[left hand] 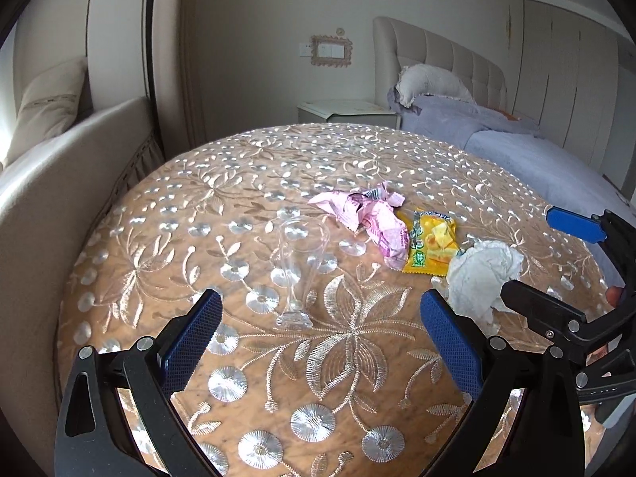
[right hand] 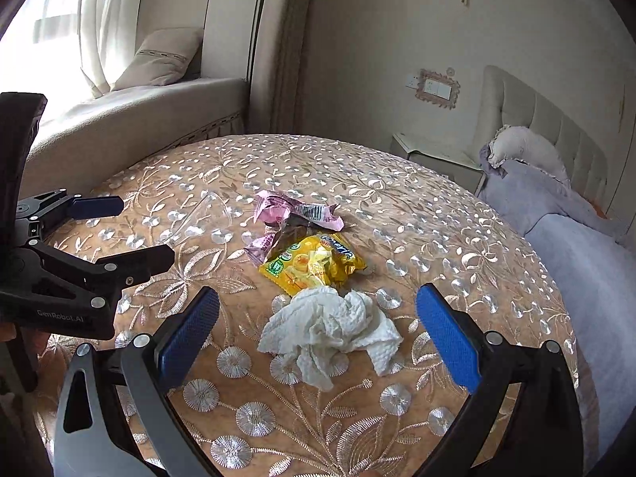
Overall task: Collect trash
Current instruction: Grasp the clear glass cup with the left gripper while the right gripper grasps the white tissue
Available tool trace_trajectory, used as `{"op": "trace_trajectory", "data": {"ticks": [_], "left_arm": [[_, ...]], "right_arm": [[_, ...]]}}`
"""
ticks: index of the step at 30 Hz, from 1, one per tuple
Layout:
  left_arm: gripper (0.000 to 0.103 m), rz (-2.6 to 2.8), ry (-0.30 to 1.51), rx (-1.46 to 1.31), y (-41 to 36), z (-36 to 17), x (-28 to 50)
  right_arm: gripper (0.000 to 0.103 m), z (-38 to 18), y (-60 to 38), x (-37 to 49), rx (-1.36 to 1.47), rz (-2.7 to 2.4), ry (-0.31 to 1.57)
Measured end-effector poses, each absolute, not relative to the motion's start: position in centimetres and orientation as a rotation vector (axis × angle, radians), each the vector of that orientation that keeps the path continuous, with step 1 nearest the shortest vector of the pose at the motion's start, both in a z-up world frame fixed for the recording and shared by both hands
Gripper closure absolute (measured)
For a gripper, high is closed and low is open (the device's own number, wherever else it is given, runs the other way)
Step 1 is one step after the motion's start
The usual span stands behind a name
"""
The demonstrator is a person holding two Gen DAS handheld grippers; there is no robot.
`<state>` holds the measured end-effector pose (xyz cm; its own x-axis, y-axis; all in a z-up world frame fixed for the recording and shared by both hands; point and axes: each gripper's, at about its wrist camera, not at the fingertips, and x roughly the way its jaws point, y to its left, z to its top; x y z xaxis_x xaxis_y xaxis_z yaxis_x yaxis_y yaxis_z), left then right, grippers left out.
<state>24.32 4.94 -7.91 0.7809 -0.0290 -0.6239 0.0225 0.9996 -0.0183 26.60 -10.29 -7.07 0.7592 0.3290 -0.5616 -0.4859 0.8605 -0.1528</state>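
Bench (right hand: 457, 214) first: it is round and big, with a shiny flower cloth on it. A bed (right hand: 588, 262) stands past it on the right, and a window seat (right hand: 131, 115) is on the left.

Trash lies in a small heap near the middle of the bench. A white tissue (right hand: 330, 330) is crumpled up at the near end. A yellow wrapper (right hand: 314, 264) lies just past it, touching it. A pink wrapper (right hand: 294, 210) lies at the far end, touching the yellow one. A clear cup (left hand: 300, 266) lies on its side to the left of the heap, a little apart from it.

No bin or bag shows in either view. None of the trash looks picked up yet, so the job looks like it is just at the start. All four things are left to collect.

Both pairs of tongs are wide open and hold nothing. The left tongs (left hand: 322, 342) hover over the bench with the cup lying between the two blue pads, but not touching them. The right tongs (right hand: 318, 338) hover low with the tissue between the pads, and a gap shows on each side. The tissue looks like the first thing to be grabbed.
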Motion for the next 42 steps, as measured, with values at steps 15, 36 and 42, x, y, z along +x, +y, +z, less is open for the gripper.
{"op": "trace_trajectory", "data": {"ticks": [15,36,42], "left_arm": [[0.005,-0.011,0.928,-0.084,7.2,-11.1,30.7],[0.075,-0.022,0.842,-0.067,6.2,-9.4,27.9],[0.075,-0.026,0.722,-0.063,3.8,-7.0,22.0]], "right_arm": [[0.004,-10.0,-9.6,32.2,-0.280,0.421,0.789],[0.070,-10.6,-11.9,31.0,-0.137,0.496,0.881],[0.070,-7.7,-13.4,25.8,-0.177,0.500,0.744]]}}
